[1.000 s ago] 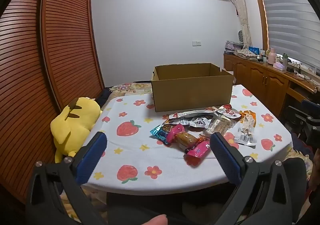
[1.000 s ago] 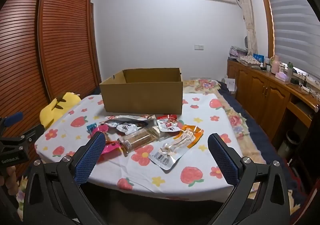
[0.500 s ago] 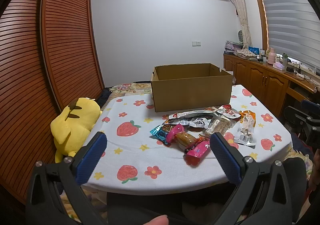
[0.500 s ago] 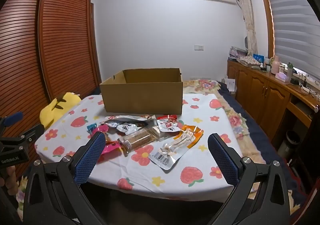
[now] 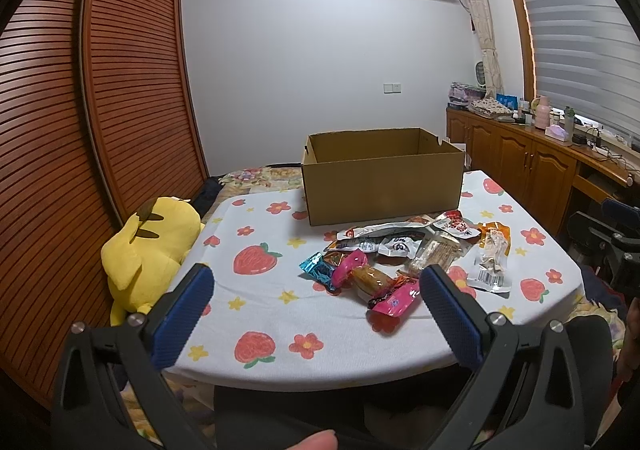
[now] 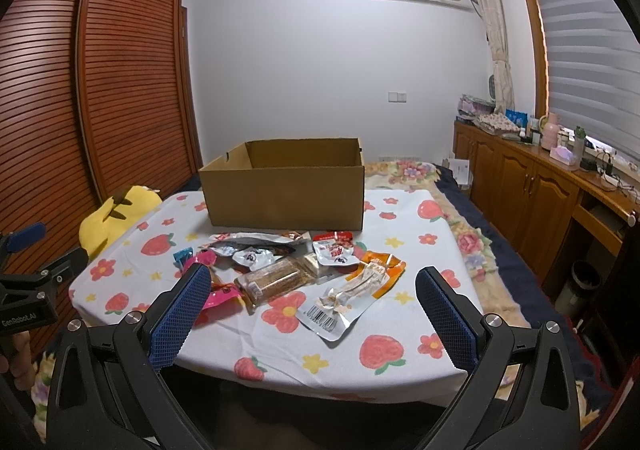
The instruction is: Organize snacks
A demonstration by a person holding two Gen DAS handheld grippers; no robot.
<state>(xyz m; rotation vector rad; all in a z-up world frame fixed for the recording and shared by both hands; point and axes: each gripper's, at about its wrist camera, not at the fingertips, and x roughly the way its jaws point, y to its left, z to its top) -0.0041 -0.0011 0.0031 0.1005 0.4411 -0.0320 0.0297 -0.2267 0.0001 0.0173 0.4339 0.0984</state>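
I hold my left gripper (image 5: 316, 290) low at the near edge of the table, its two blue-padded fingers (image 5: 182, 306) spread wide with nothing between them. My right gripper (image 6: 314, 290) hangs the same way, jaws wide apart and empty, above the near edge.

The round table with the white cloth printed in strawberries and flowers (image 6: 400, 234) carries an open brown cardboard box (image 6: 284, 193) toward its far side; from these low angles I cannot see its floor. Just in front of the box lies a loose heap of snack packets, several overlapping. Among them are a clear packet with an orange top and a barcode label (image 6: 352, 294), nearest my right gripper, a clear-wrapped brown bar (image 6: 274, 280) beside it, a small red and white sachet (image 6: 334, 252) closer to the box, a shiny pink wrapper (image 5: 394, 298) at the front of the heap near my left gripper, and a blue foil packet (image 5: 318, 268) on the heap's left side.

A yellow plush toy (image 5: 150, 246) sits against the table's left edge, by the slatted wooden wardrobe doors (image 5: 100, 109).
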